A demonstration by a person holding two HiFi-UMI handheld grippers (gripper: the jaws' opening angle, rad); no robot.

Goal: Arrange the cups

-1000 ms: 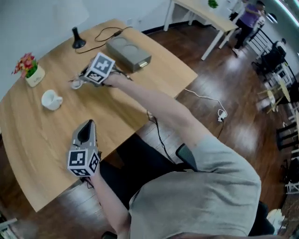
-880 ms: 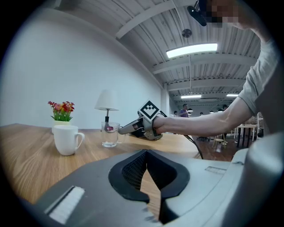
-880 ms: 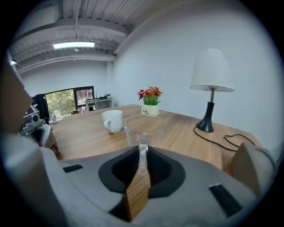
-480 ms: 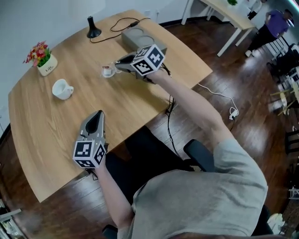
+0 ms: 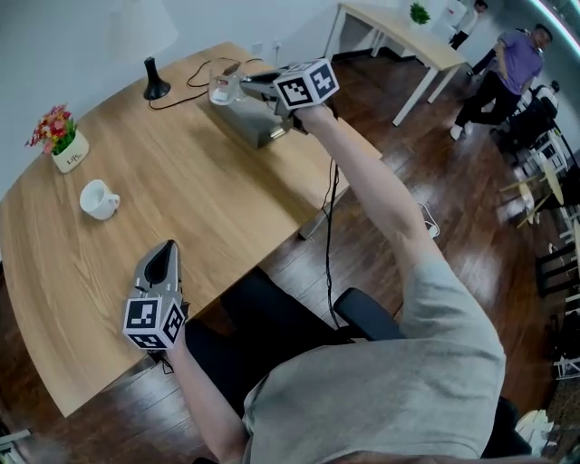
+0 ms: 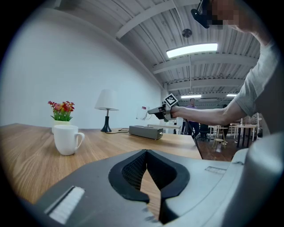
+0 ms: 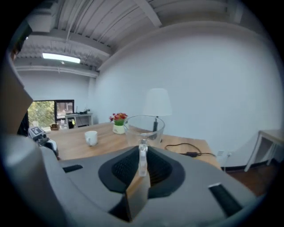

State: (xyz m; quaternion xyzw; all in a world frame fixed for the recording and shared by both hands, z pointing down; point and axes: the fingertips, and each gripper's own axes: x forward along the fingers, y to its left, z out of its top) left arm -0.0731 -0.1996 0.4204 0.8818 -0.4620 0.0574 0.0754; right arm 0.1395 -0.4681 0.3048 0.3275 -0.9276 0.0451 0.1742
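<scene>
A clear glass cup [image 5: 222, 88] hangs in the air above the far end of the wooden table [image 5: 190, 190]. My right gripper [image 5: 243, 83] is shut on its handle, and the bowl [image 7: 143, 128] stands upright just past the jaws. A white mug [image 5: 98, 198] sits on the table at the left, seen also in the left gripper view [image 6: 67, 138]. My left gripper [image 5: 163, 256] rests low near the table's front edge, well short of the mug. Its jaws meet at the tips with nothing between them [image 6: 145, 153].
A flat grey box [image 5: 258, 118] lies under the raised cup. A black-footed lamp [image 5: 152, 80] with a cable and a flower pot [image 5: 62, 140] stand along the far-left side. Behind are a white table [image 5: 399, 27] and a person [image 5: 507, 63].
My right gripper has lifted the glass cup off the table's middle and carried it up and away to the far right, over the grey box. The left gripper has stayed put.
</scene>
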